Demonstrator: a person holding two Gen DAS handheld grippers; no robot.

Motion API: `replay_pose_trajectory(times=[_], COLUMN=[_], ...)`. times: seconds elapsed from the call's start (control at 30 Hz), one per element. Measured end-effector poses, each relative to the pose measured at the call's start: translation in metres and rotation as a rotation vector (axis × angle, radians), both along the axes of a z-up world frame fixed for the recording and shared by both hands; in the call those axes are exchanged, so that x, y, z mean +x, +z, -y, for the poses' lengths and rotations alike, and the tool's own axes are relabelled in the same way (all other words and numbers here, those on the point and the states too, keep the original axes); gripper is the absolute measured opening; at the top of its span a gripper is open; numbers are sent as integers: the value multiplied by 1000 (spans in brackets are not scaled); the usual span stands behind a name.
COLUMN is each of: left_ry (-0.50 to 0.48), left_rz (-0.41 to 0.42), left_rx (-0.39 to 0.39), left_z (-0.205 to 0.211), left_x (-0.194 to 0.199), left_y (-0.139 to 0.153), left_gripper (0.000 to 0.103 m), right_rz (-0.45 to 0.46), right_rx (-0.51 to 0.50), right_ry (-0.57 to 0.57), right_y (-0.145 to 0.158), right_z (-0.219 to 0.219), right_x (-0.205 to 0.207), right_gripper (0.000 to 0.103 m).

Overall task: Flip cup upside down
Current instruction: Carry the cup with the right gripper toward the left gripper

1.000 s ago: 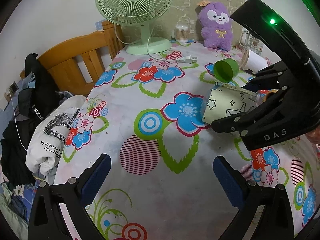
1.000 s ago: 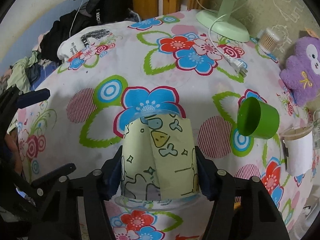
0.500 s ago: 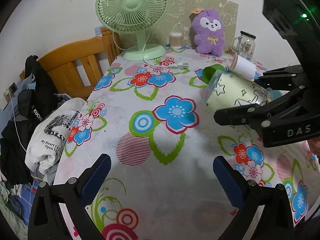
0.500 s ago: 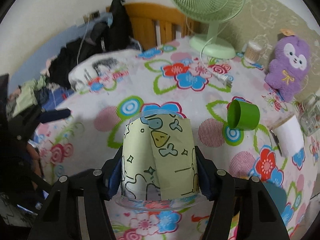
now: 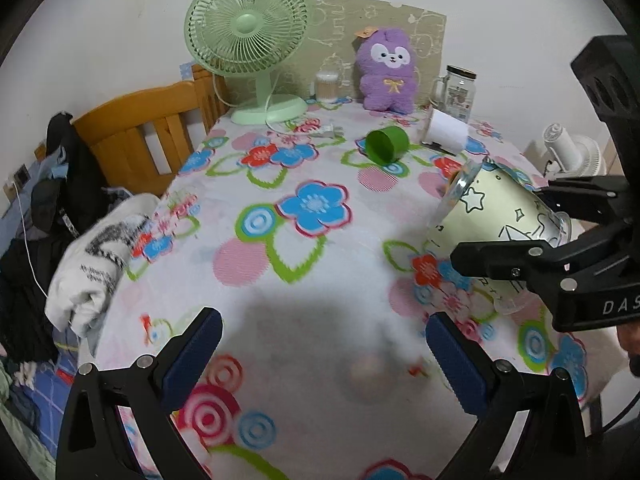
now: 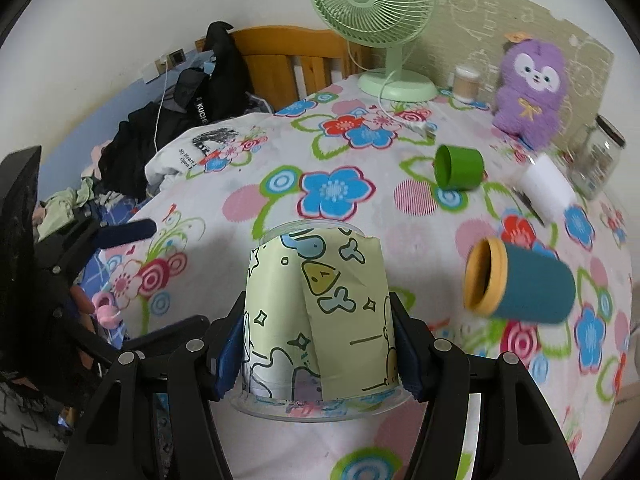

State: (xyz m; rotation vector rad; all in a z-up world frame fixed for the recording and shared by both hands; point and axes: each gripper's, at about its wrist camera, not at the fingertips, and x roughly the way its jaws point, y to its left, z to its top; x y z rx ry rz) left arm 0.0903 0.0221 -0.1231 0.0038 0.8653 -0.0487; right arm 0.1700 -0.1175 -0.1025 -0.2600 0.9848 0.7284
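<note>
- Cup [image 6: 318, 312] in my right gripper [image 6: 318, 354]: a clear one wrapped in pale green cartoon paper, clamped between the two blue pads, one on each side of its wall.
- From my left wrist view the cup [image 5: 496, 216] lies tilted on its side in the air above the flowered tablecloth [image 5: 280, 240], its far end pointing up and away from the gripper; I see no contact with the cloth.
- My left gripper [image 5: 324, 346] hangs low over the near part of the table with its pads wide apart and nothing between them.
- On the cloth lie a green cup [image 6: 458, 168] on its side, a white cup [image 6: 548, 186] on its side just beside it, and a dark blue cup with a yellow rim [image 6: 520, 288] to the right of mine; I cannot tell whether that one rests on the cloth.
- At the far edge stand a green fan [image 5: 248, 40], a purple plush toy [image 5: 386, 70] and a glass jar [image 5: 458, 88].
</note>
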Motion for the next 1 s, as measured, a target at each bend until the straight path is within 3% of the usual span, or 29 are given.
replay_pose_trajectory(times=[0.1, 0.4, 0.7, 0.87, 1.0], left_ry=[-10, -7, -20, -21, -18], left_rz=[-24, -63, -56, -55, -51], left_rx=[-32, -27, -32, -29, -32], left_z=[6, 16, 22, 23, 22], left_x=[-11, -36, -42, -43, -43], left_y=[-9, -23, -20, -19, -18], left_gripper=[103, 103, 103, 103, 103], right_rz=[-31, -158, -159, -143, -127], right_rx=[-7, -12, -36, -61, -31], right_ry=[-36, -199, -213, -210, -219], right_y=[-11, -51, -51, -47, -36], right_z=[6, 25, 28, 29, 35], right_x=[-6, -20, -28, -29, -29], right_gripper=[66, 66, 68, 80, 82])
